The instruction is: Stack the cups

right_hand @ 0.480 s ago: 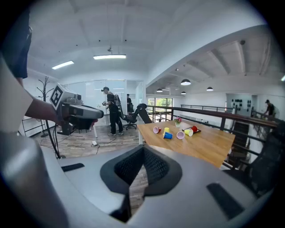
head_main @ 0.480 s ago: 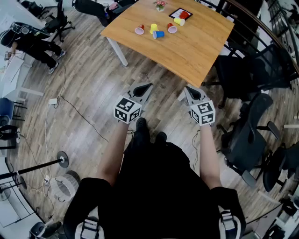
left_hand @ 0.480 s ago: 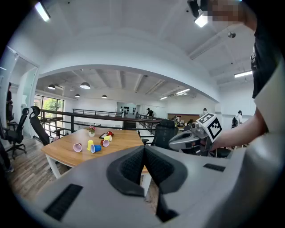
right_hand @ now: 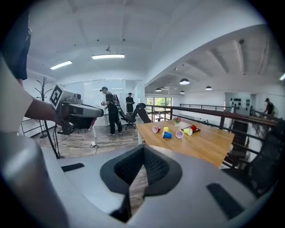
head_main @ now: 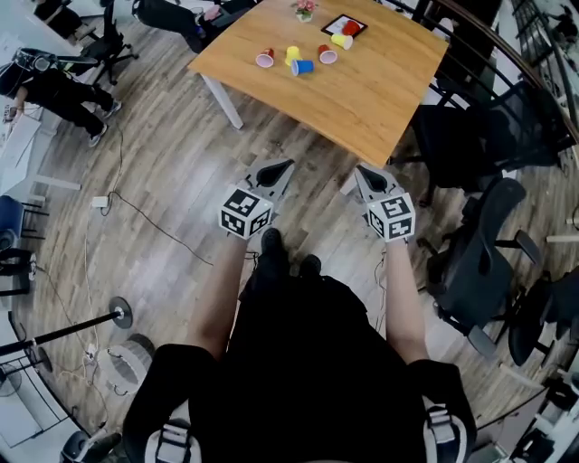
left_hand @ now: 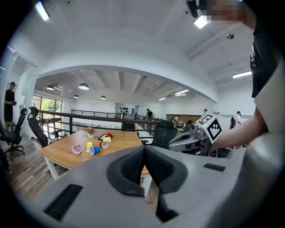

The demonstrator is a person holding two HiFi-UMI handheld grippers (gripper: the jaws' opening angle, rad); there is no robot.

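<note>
Barely anything differs: the left gripper and right gripper stay closed and empty above the floor. The cups lie scattered on the table, slightly higher in view than before.

Wooden table; flower pot, black tray at far edge; black office chairs right.

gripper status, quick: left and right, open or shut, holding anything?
Left gripper: shut, nothing held.
Right gripper: shut, nothing held.
</note>
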